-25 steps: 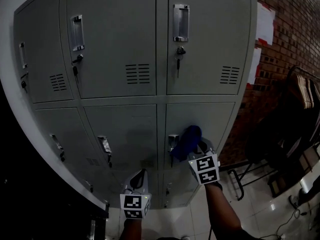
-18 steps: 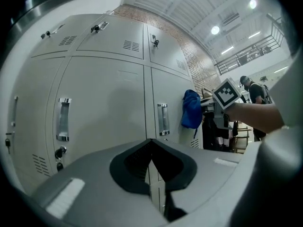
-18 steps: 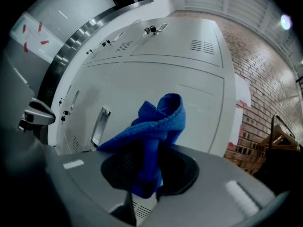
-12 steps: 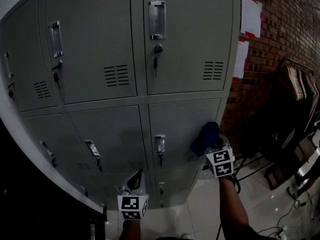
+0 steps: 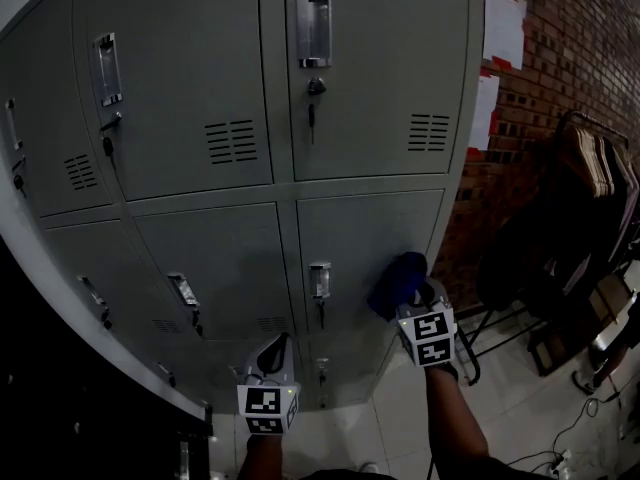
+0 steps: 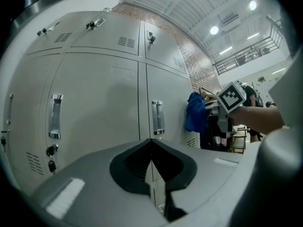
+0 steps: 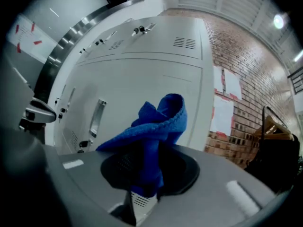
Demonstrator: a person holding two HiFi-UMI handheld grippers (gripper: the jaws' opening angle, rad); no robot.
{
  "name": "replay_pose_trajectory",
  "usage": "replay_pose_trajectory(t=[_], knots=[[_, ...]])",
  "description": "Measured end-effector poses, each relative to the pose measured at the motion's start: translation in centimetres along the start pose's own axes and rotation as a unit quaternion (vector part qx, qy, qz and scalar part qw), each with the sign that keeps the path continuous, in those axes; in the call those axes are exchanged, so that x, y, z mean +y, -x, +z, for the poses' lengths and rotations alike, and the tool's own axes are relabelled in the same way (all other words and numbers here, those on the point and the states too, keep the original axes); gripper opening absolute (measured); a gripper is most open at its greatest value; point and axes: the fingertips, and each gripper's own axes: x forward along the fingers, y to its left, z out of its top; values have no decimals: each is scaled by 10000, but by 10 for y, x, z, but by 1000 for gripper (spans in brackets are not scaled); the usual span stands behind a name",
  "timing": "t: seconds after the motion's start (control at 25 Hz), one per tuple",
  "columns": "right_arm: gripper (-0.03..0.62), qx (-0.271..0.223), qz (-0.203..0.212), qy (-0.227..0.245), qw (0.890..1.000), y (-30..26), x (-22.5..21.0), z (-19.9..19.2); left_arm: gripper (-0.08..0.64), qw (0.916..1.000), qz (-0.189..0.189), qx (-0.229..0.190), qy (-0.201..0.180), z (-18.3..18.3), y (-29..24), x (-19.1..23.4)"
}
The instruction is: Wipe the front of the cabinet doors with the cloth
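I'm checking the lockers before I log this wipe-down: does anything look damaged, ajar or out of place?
Nothing stands out. The cabinet doors in view sit shut and flush, with handles straight and keys hanging in their locks. The right gripper holds the blue cloth, bunched, by a lower door.

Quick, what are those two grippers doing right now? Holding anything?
Left gripper: closed, holding nothing.
Right gripper: closed on the blue cloth.
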Motion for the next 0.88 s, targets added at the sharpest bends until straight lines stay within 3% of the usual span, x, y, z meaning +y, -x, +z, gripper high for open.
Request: replay_pose_trajectory(t=[0.16,0.36,0.68,0.88], knots=[[87,24,677,213,9975,-16,77,2,17,10000,78,-31,6,2,6,8],[87,122,892,714,9934,-35,123,6,17,9994,339,-13,46,-1,20,32],[81,124,935,602,9937,-38,121,4,17,9988,483,16,94,-4,28,47],[81,276,676,545,9958,-33,85,-14,17,9993,374,6,82,-3,23,38]])
